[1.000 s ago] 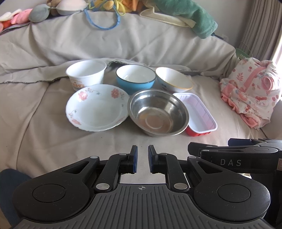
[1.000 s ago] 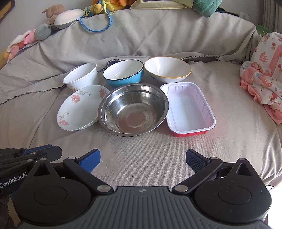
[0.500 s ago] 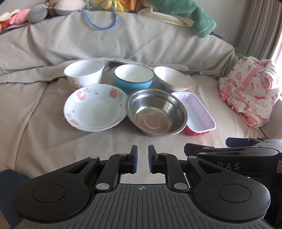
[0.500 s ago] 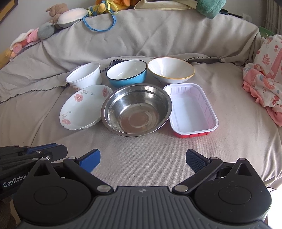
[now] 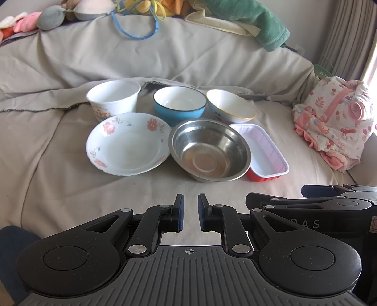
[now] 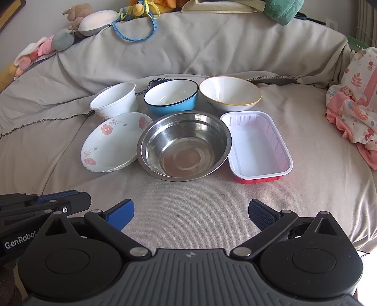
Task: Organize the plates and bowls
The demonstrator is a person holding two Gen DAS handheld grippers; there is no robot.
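Everywhere, wrinkled grey-beige cloth [image 6: 200, 47] draped over a couch, seat and back alike. Along the top of the back, plush toys [image 6: 89, 21], a blue cord loop [image 5: 134, 28] and a green towel [image 5: 254, 21]. At the right, a bundled pink floral garment [image 5: 334, 117] and a curtain [image 5: 348, 35].

Readable: "GenRobot" on the left gripper's body as seen from the right wrist; "AS", with a partly hidden letter before it, on the right gripper's body as seen from the left wrist. Orange print on the white cup, too small to read.

On the seat, two rows, all empty. Behind: white printed cup [image 6: 115, 100], blue bowl [image 6: 172, 96], white yellow-rimmed bowl [image 6: 229, 93]. In front: floral plate [image 6: 113, 143], steel bowl [image 6: 185, 144] touching it, red tray with white lining [image 6: 258, 143] just beside.

Left gripper [image 5: 189, 211] narrowed to a slim gap, holding nothing. Right gripper [image 6: 190, 213] spread wide, holding nothing. Both short of the dishes.
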